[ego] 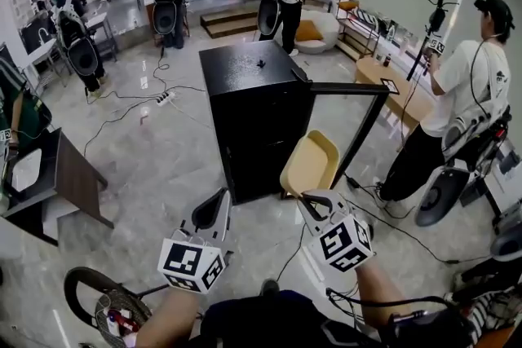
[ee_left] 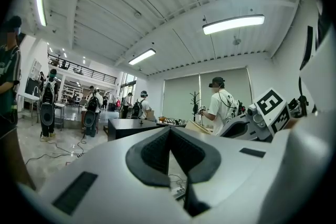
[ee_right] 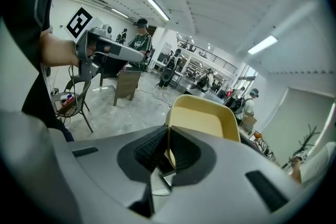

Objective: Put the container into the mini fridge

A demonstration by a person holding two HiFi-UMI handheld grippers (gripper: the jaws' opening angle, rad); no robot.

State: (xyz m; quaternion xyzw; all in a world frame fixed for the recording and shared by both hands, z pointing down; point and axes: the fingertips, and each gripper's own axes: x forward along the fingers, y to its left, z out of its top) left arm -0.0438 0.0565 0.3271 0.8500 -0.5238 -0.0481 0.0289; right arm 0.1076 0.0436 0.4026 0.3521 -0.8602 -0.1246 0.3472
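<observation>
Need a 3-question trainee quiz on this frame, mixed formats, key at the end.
1. True or false: the right gripper is clamped on the rim of the yellow container.
2. The door of the mini fridge is: A) shut, B) swung open, C) lying on the floor.
3. Fill in: the left gripper holds ____.

Key: 1 true. 2 B. 3 nothing; its jaws are together with nothing between them.
</observation>
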